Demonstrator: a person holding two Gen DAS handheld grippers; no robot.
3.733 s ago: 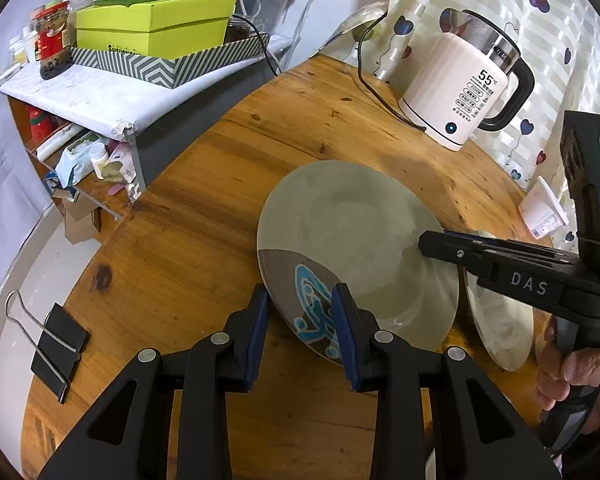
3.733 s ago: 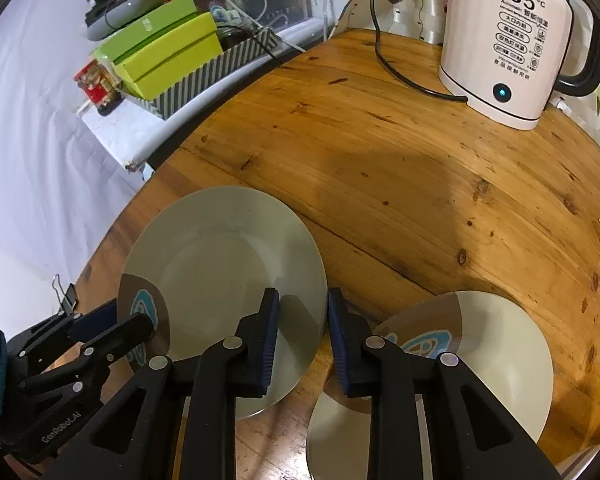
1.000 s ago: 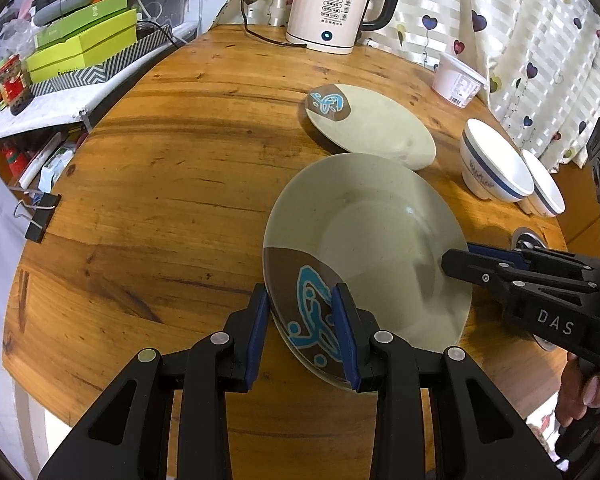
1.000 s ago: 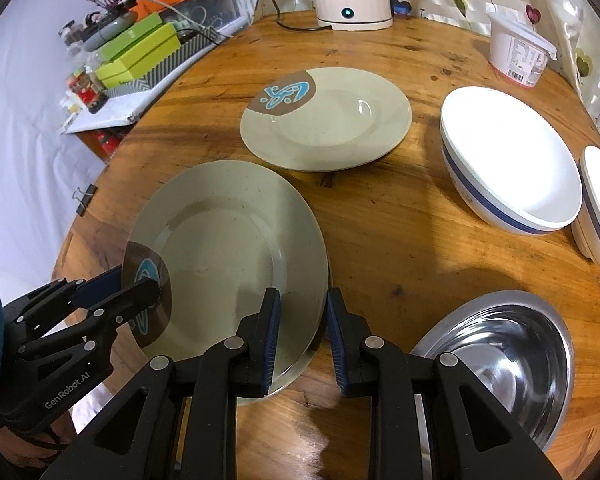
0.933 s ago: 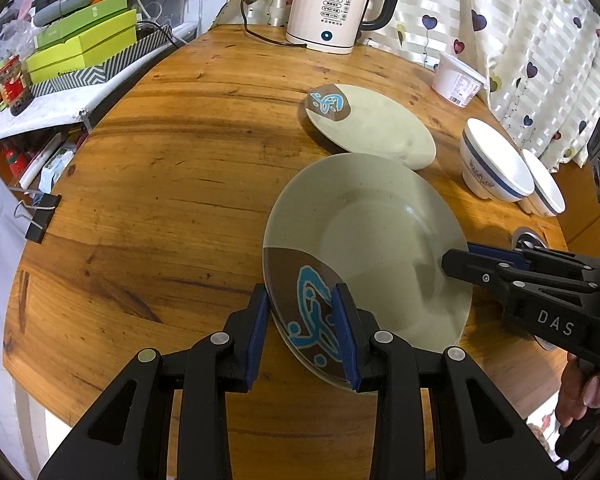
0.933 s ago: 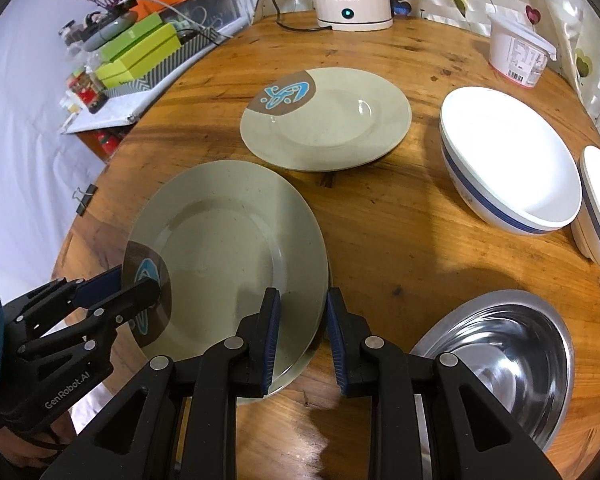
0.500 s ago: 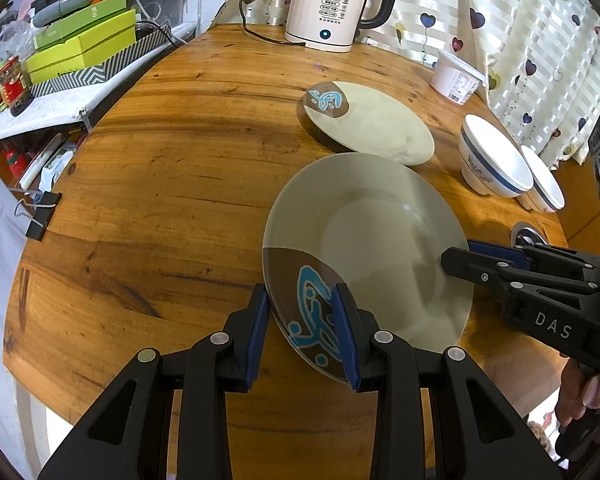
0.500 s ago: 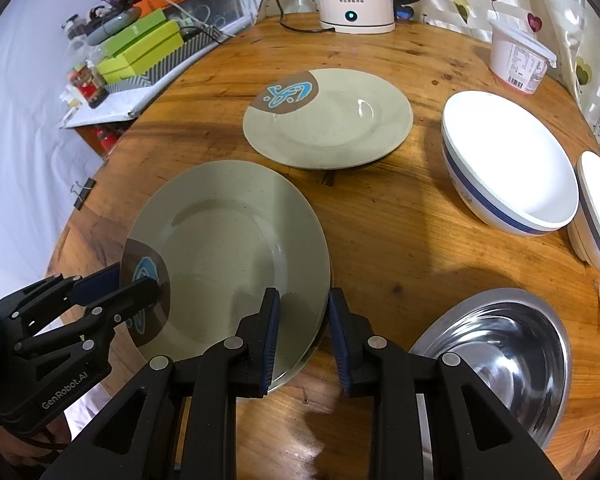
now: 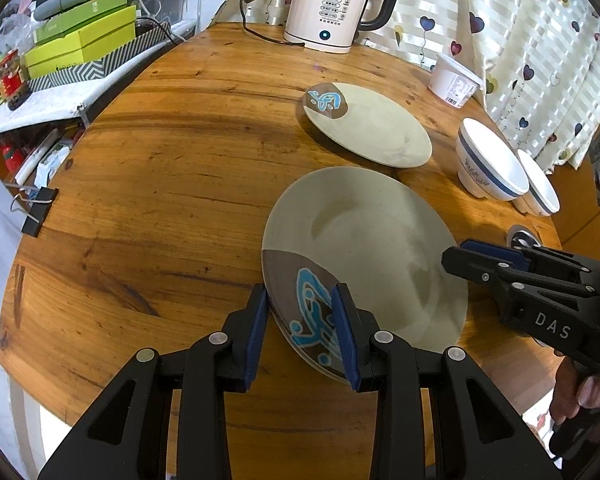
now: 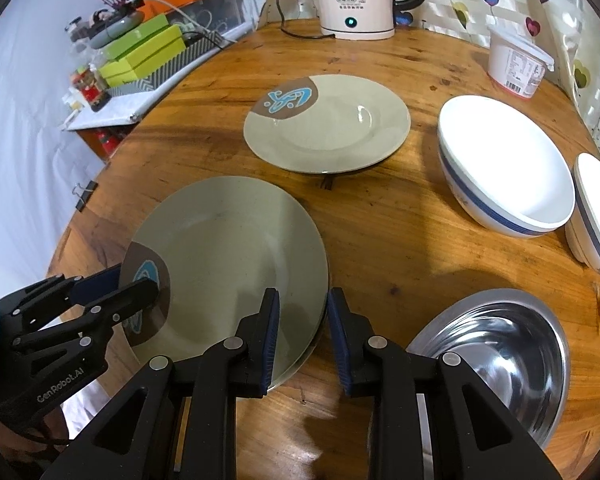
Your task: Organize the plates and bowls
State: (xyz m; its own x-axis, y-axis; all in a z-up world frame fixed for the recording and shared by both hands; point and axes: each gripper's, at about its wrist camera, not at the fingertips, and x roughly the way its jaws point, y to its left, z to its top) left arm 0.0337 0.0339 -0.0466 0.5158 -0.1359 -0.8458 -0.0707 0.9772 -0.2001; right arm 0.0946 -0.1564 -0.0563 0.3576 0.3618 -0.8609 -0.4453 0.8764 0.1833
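Observation:
A grey-green plate (image 9: 364,248) (image 10: 228,264) with a brown patch and blue drawing is held above the round wooden table (image 9: 148,184). My left gripper (image 9: 300,332) is shut on its patterned rim. My right gripper (image 10: 302,328) is shut on the opposite rim; it also shows in the left wrist view (image 9: 460,258). A second matching plate (image 9: 366,124) (image 10: 326,126) lies on the table farther off. Two white bowls with blue bands (image 10: 504,164) (image 10: 598,212) and a steel bowl (image 10: 496,364) stand to the right.
A white electric kettle (image 9: 332,4) with its cord stands at the table's far edge. A white lidded tub (image 10: 518,66) is beside the curtain. Green boxes (image 9: 80,40) sit on a shelf to the left. A binder clip (image 9: 34,208) is on the table's left edge.
Both grippers have carried the plate back from near the kettle toward the near side of the table and hold it raised; over the last second it drifted only slightly.

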